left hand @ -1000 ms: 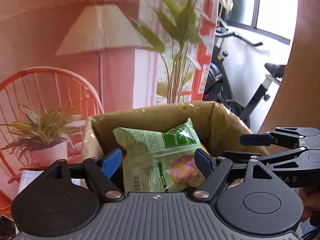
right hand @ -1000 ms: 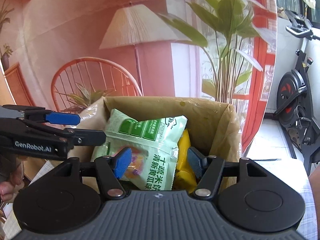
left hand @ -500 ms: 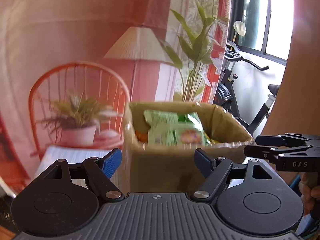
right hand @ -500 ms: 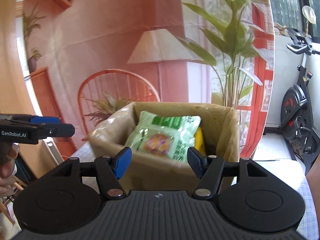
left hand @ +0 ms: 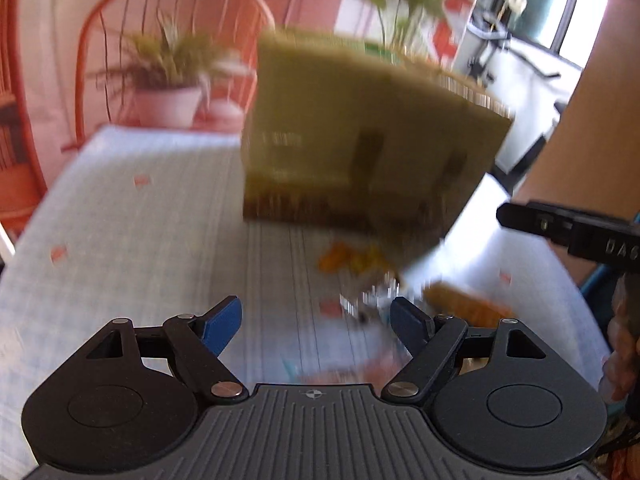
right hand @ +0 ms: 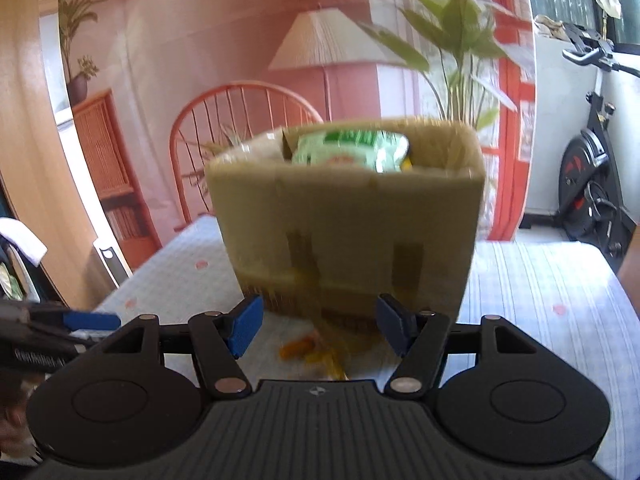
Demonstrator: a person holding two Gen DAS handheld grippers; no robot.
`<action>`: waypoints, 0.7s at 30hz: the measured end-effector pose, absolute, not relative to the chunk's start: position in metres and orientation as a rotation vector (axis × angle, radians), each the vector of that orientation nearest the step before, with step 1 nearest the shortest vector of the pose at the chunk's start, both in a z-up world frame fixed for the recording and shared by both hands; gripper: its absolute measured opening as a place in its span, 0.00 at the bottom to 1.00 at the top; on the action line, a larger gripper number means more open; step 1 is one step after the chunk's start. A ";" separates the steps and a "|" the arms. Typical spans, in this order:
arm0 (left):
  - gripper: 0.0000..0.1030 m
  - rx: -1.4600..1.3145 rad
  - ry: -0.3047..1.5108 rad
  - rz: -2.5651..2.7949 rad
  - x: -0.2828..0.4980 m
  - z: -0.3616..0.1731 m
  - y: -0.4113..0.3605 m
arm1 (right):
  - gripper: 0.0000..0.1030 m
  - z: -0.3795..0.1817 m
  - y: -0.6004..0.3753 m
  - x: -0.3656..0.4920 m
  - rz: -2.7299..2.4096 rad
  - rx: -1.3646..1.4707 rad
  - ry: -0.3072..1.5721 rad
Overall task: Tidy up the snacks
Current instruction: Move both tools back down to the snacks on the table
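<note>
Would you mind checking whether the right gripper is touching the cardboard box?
Apart. The right wrist view shows the right gripper open and empty, short of the cardboard box.

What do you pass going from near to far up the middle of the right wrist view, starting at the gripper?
Right gripper, empty, jaws opening → orange and yellow snack packets on the tablecloth → cardboard box → green snack bag sticking up inside it → lamp on the backdrop.
</note>
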State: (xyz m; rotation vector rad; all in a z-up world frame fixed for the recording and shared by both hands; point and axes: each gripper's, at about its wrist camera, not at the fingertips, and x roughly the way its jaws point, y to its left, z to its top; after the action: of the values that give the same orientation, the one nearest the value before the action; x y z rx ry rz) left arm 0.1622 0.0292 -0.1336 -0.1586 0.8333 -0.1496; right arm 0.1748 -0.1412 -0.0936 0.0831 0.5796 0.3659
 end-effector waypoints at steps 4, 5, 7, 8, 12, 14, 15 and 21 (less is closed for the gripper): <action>0.81 -0.167 0.886 -0.158 0.161 -0.152 0.023 | 0.64 -0.113 -0.139 0.163 0.358 0.048 0.597; 0.81 -0.170 0.901 -0.155 0.161 -0.156 0.022 | 0.64 -0.118 -0.140 0.160 0.352 0.037 0.601; 0.81 -0.158 0.925 -0.141 0.163 -0.161 0.017 | 0.64 -0.125 -0.141 0.155 0.333 0.018 0.604; 0.81 -0.152 0.938 -0.141 0.163 -0.165 0.013 | 0.64 -0.129 -0.142 0.154 0.329 0.015 0.607; 0.81 -0.162 0.992 -0.176 0.164 -0.179 0.005 | 0.64 -0.141 -0.149 0.149 0.321 0.036 0.621; 0.81 -0.153 1.003 -0.163 0.155 -0.181 -0.003 | 0.64 -0.145 -0.153 0.148 0.313 0.055 0.625; 0.82 -0.157 1.003 -0.157 0.154 -0.181 -0.004 | 0.64 -0.146 -0.155 0.147 0.314 0.066 0.627; 0.86 -0.131 1.044 -0.147 0.158 -0.193 -0.022 | 0.64 -0.155 -0.163 0.147 0.315 0.099 0.644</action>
State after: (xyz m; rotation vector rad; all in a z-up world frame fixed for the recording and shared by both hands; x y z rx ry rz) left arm 0.1584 -0.0221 -0.1934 -0.1312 1.0438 -0.1474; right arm 0.1469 -0.1626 -0.1545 0.0991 0.6445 0.3145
